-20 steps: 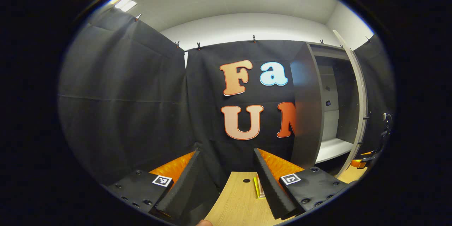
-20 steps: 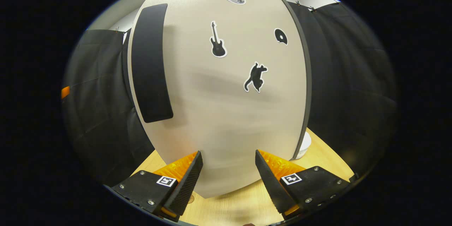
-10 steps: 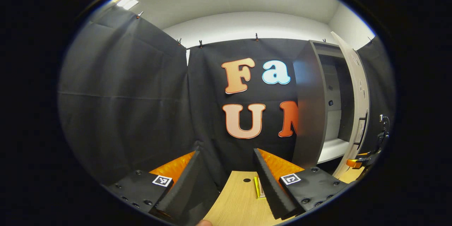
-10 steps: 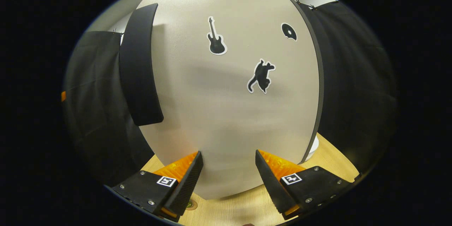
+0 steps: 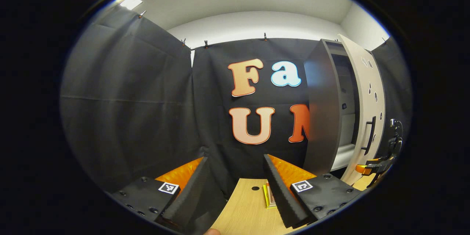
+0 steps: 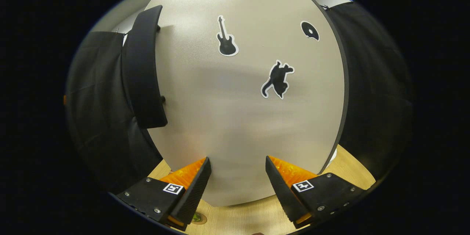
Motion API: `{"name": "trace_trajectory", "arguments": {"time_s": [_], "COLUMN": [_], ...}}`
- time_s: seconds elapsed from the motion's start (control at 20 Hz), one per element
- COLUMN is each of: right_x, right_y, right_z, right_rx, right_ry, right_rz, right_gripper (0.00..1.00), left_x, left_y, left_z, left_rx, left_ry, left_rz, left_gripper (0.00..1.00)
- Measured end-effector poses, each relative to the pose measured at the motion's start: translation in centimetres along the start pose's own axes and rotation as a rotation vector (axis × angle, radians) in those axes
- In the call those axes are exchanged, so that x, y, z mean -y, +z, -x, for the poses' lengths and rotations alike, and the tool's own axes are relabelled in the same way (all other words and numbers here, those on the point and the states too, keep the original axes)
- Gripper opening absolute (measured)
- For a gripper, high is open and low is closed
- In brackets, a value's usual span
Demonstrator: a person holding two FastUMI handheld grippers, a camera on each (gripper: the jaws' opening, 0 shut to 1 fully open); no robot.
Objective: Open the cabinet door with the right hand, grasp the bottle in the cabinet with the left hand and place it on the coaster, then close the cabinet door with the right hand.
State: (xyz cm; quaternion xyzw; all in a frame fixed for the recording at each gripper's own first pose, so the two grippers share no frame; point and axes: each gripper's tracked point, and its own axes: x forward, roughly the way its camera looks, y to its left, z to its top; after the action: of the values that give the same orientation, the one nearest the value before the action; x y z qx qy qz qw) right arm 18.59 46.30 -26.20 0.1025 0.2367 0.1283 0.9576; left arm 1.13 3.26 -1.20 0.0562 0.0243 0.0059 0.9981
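Closing the door [image 6: 242, 91] now: swung further toward the cabinet [image 5: 323, 110] than a second ago, gap narrower in the left gripper view, opening down to a slim strip at 3 o'clock. Judging the task to be in its last step, bottle no longer inside the cabinet as far as visible; bottle itself not identifiable, possibly the small item [image 5: 271, 196] on the surface [image 5: 246, 209] at 6 o'clock beside the left gripper's right finger.

Right gripper [image 6: 237, 187] facing the door front squarely, fingers wide apart, gripping nothing, handle [image 6: 143, 66] off at 10 o'clock. Left gripper [image 5: 235, 187] idling, fingers spread wide, empty.

Watching edges: door's free edge nearing the cabinet's side, little gap left. Room at 9 o'clock of the left gripper open, only booth wall beyond. Needing a gentle final push.
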Motion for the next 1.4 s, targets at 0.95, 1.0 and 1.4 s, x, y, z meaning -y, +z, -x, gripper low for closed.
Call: {"name": "trace_trajectory", "arguments": {"time_s": [0.95, 1.0, 1.4], "right_x": [-1.3, -1.2, -1.2], "right_y": [-1.0, -0.9, -0.9], "right_z": [-1.7, -1.8, -2.0], "right_rx": [-0.018, -0.015, -0.007], "right_ry": [-0.023, -0.027, -0.048], "right_rz": [0.088, 0.09, 0.119], "right_gripper": [0.93, 0.93, 0.93], "left_x": [-1.3, -1.3, -1.3], "left_y": [-1.7, -1.7, -1.6], "left_z": [-4.0, -4.0, -4.7], "left_rx": [-0.03, -0.03, -0.027], "left_ry": [0.021, 0.023, 0.032], "left_rz": [0.007, 0.005, -0.007], "left_gripper": [0.96, 0.96, 0.96]}}
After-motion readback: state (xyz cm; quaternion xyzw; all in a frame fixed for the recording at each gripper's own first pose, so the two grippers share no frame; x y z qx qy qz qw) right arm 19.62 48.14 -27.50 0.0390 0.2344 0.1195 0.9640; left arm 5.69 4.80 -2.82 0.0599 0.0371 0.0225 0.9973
